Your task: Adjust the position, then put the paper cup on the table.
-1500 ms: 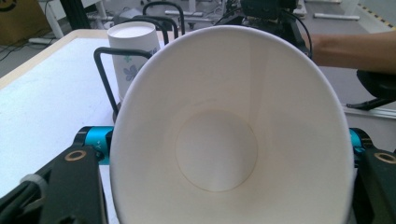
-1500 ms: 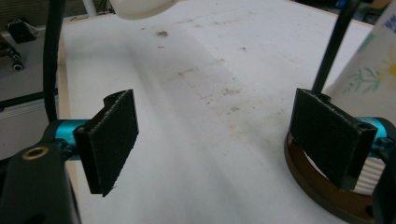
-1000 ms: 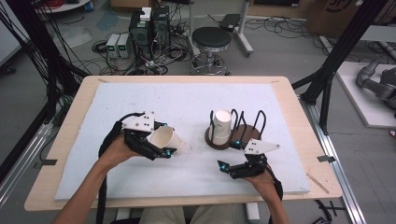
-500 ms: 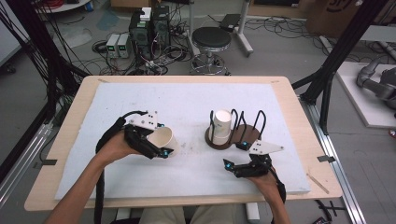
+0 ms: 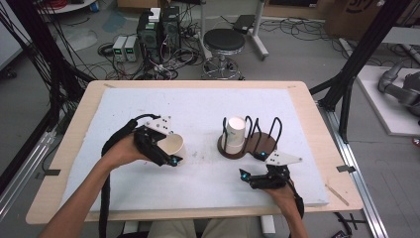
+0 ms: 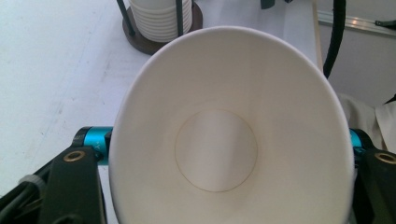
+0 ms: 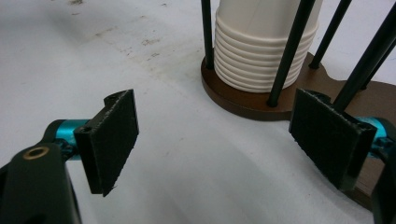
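My left gripper point(image 5: 166, 152) is shut on a single white paper cup point(image 6: 224, 140), which lies on its side just over the white mat with its mouth toward the left gripper view's camera. The cup's rim is squeezed into an oval between the jaws. A stack of white paper cups point(image 5: 236, 133) stands upright in a brown cup holder point(image 5: 265, 144) with black wire posts, right of centre. My right gripper point(image 5: 255, 176) hovers low in front of the holder, open, with nothing between its pads point(image 7: 112, 140). The cup stack point(image 7: 261, 51) is close ahead of it.
A white mat point(image 5: 208, 106) covers most of the wooden table point(image 5: 317, 106). The holder's second ring, right of the stack, holds no cups. Beyond the far edge stand a stool point(image 5: 224, 42) and computer boxes point(image 5: 158, 29) on the floor. Black frame posts point(image 5: 354, 69) rise at the right.
The left gripper and its cup have shifted slightly to the left. The right gripper has hardly moved and stays open.
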### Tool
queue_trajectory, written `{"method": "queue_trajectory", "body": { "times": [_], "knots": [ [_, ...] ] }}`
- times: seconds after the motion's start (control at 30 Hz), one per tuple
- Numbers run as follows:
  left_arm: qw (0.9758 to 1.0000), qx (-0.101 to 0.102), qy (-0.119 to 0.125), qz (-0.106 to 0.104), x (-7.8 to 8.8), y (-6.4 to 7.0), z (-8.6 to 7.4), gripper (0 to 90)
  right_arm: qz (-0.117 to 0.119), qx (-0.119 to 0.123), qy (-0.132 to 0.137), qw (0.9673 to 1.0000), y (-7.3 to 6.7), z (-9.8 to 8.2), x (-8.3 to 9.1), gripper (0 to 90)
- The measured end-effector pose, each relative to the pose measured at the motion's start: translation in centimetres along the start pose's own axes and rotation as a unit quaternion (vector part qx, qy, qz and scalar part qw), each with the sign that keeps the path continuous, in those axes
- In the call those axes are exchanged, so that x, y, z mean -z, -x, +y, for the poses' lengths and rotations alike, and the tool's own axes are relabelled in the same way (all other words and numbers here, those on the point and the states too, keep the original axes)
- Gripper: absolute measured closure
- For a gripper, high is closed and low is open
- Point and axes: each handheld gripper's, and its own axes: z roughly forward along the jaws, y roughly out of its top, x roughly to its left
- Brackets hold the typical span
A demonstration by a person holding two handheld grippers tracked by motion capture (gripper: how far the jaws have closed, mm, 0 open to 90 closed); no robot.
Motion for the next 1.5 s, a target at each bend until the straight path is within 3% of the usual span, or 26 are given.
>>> {"method": "queue_trajectory", "body": {
  "times": [0.2, 0.97, 1.2, 1.5],
  "knots": [
    [0.9999, -0.001, -0.012, 0.004, 0.0, -0.1, 0.1, 29.0, 0.0, 0.001, 0.0, 1.0, 0.0, 0.0, 0.0, 16.1],
    [0.9999, 0.0, -0.014, 0.006, -0.1, -0.3, 0.1, 29.0, 0.002, 0.0, -0.001, 1.0, 0.0, 0.0, 0.0, 16.1],
    [0.9999, -0.001, -0.013, 0.006, -0.4, -0.2, 0.3, 29.0, 0.001, 0.004, 0.001, 1.0, 0.0, 0.0, 0.0, 16.1],
    [0.9996, -0.003, -0.029, 0.005, -1.6, -0.4, 0.8, 28.9, 0.0, 0.004, 0.002, 1.0, 0.0, 0.0, 0.0, 16.1]
  ]
}}
